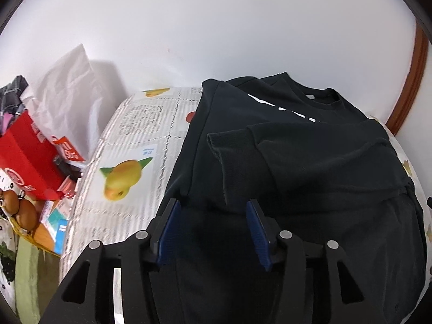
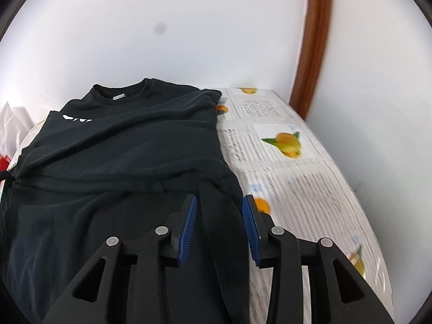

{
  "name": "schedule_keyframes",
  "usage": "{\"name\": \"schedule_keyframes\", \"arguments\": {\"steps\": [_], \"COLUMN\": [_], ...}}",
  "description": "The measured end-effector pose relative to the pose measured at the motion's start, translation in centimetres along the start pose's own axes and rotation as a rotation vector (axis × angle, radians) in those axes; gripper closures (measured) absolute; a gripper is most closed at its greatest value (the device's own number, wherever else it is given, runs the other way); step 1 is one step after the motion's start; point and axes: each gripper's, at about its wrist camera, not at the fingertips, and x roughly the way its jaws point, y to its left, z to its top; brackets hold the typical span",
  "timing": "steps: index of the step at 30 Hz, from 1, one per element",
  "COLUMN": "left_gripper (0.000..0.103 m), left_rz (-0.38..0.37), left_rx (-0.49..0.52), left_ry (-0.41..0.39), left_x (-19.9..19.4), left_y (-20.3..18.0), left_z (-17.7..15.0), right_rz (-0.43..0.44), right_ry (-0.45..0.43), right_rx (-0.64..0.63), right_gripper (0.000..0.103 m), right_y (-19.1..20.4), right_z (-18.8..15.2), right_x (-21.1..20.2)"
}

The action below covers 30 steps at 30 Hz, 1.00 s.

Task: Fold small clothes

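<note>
Nearest the left wrist camera, the left claw (image 1: 213, 205) stands spread apart, its blue pads (image 1: 169, 232) over the near hem area of the black sweatshirt (image 1: 310, 162), grasping nothing that can be seen. The right claw (image 2: 218, 202) is likewise released; a dark strip of the sweatshirt's right edge (image 2: 226, 243) runs between its pads, and neither pad visibly presses on it.

The black sweatshirt (image 2: 121, 148) lies flat on the counter (image 2: 297, 189), which wears a cloth printed with text blocks and yellow fruit. Both sleeves are folded inward across the chest; the ribbed cuff (image 1: 224, 140) of one sleeve rests near the garment's left side, partly covering a white print (image 1: 283, 108). The collar (image 1: 321, 94) with its pale label lies at the far end, close to the wall.

To the sweatshirt's right, a broad band of bare counter runs out to the rounded edge (image 2: 359, 202). On its left, a similar strip of printed cloth (image 1: 129, 162) stays open up to the counter's left edge.

Beyond that left edge sit a red box (image 1: 27, 156), a white bag (image 1: 70, 86), brown eggs (image 1: 16, 205) and small cartons. The white wall (image 1: 216, 27) closes the far side, with a brown wooden trim (image 2: 313, 40) rising at the right.
</note>
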Motion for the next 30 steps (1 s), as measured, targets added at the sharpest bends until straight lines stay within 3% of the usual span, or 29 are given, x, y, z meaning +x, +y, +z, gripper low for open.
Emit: {"name": "schedule_keyframes", "arguments": {"steps": [5,14,22,25,27,28,29,30], "left_gripper": [0.034,0.034,0.037,0.042,0.062,0.069,0.086,0.094], "left_rz": [0.023,-0.028,-0.097,-0.096,-0.08,-0.064,-0.069,-0.085], "left_rx": [0.001,-0.057,-0.086,-0.076,-0.066,-0.068,-0.07,-0.072], "left_ry": [-0.02,0.05,0.132,0.137,0.135,0.129,0.129,0.132], "left_x": [-2.9,-5.1,-5.4,-5.3,-5.1,-5.1,-5.1,-5.1], "left_y": [0.2,2.9,4.0,3.5,3.2,3.1,3.0,3.0], "left_z": [-2.2,-8.6,-13.9,-14.4,-14.5,-14.5,-14.5,-14.5], "right_rz": [0.032,0.042,0.033,0.019,0.011,0.014,0.015,0.017], "right_ry": [0.038,0.11,0.145,0.123,0.117,0.113,0.108,0.102], "right_rx": [0.018,0.045,0.026,0.016,0.008,0.001,-0.009,-0.014], "right_gripper": [0.065,0.056,0.056,0.056,0.065,0.082,0.089,0.093], "right_y": [-0.6,-1.3,-0.8,-0.3,0.0,0.1,0.2,0.1], "right_z": [-2.7,-8.2,-12.0,-12.6,-12.7,-12.7,-12.7,-12.7], "right_x": [-2.0,-3.9,-4.4,-4.5,-4.5,-4.6,-4.8,-4.9]}}
